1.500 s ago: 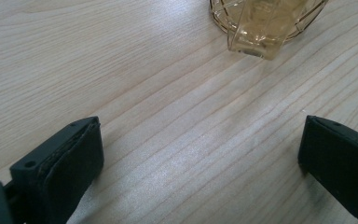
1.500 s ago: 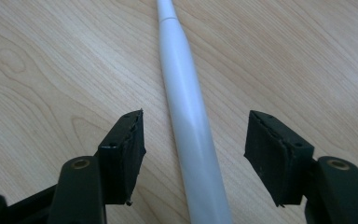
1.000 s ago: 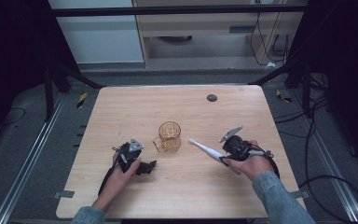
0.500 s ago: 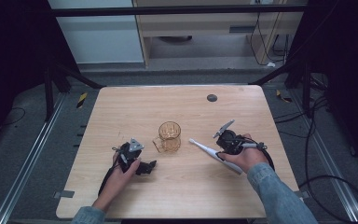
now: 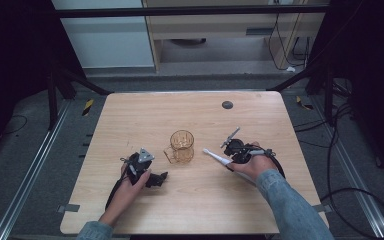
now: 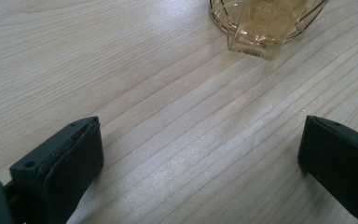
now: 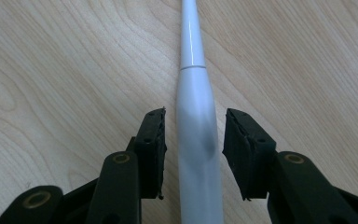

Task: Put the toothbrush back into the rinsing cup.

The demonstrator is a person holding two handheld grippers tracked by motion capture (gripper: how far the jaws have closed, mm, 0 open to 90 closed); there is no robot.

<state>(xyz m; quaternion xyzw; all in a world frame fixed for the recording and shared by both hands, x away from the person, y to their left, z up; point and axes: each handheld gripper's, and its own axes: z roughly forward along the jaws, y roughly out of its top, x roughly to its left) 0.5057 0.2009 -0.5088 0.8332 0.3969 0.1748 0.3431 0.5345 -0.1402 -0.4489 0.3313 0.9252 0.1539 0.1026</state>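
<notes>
Toothbrush (image 7: 196, 130) flat on the table (image 5: 130, 120), dead between the pads of the right claw (image 7: 193, 140), long axis straight ahead along the jaws. Gaps visible both sides, so released, not yet pinching. White, smooth, glossy plastic, thick handle tapering to a slim neck. Amber glass mug (image 5: 181, 146) beyond the tip, ribbed and see-through. Left claw (image 6: 200, 158) wide open over bare wood, mug handle ahead, farther off.
</notes>
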